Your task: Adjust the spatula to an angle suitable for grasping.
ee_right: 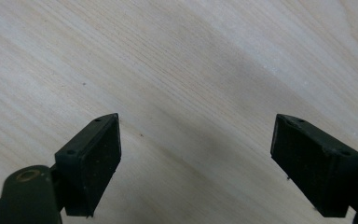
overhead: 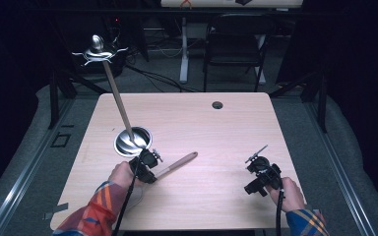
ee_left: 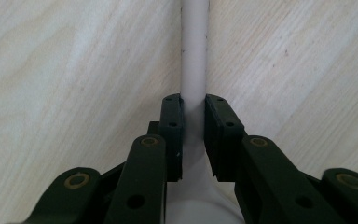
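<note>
My left gripper (overhead: 152,168) is at the table's front left, beside a metal bowl (overhead: 132,141). In the left gripper view its jaws (ee_left: 194,109) are shut on a pale wooden handle (ee_left: 195,56) that runs straight away over the tabletop. From above, that handle (overhead: 178,163) lies low over the table and points right and slightly back. My right gripper (overhead: 260,173) is at the front right, over bare wood. Its jaws (ee_right: 196,140) stand wide open with nothing between them.
A long wooden-handled utensil (overhead: 118,103) stands tilted in the metal bowl, its shiny metal head (overhead: 98,50) high beyond the table's back left corner. A cable hole (overhead: 217,105) sits near the back edge. A dark chair (overhead: 235,46) stands behind the table.
</note>
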{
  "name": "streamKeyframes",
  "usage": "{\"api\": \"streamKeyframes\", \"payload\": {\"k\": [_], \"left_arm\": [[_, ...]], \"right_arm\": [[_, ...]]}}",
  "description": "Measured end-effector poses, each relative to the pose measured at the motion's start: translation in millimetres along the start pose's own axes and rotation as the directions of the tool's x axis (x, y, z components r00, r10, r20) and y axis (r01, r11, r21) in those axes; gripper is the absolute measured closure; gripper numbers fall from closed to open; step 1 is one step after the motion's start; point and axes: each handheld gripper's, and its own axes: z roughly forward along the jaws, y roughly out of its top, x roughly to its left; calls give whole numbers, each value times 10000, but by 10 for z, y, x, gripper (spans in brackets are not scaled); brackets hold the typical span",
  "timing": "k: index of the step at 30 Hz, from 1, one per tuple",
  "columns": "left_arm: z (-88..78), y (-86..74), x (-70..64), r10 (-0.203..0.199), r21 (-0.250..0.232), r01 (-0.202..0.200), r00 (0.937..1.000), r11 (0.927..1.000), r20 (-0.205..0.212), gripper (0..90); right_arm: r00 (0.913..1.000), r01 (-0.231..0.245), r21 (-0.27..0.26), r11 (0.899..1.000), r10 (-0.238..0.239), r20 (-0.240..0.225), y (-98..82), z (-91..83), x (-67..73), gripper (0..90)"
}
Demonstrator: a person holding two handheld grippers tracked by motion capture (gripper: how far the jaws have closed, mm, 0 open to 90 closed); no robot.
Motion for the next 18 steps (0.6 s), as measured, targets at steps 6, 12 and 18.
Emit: {"api": "streamKeyframes", "payload": {"k": [6,12,18], "left_arm": [[-23,-71,31,-131,261,127,9998,9996,149,777],[-29,-78,29,-132,443,126,9998,9989,125,774],[-37,-46,5,-503,260,502,9987,9984,51,648]], "right_arm": [[9999,117,220,9997,-118,41,5,-8,-11,156],[10000,72,165,9998,-73,37,3,1,-2,156],[10000,44,142,9999,-44,39,4,3,-3,156]]}}
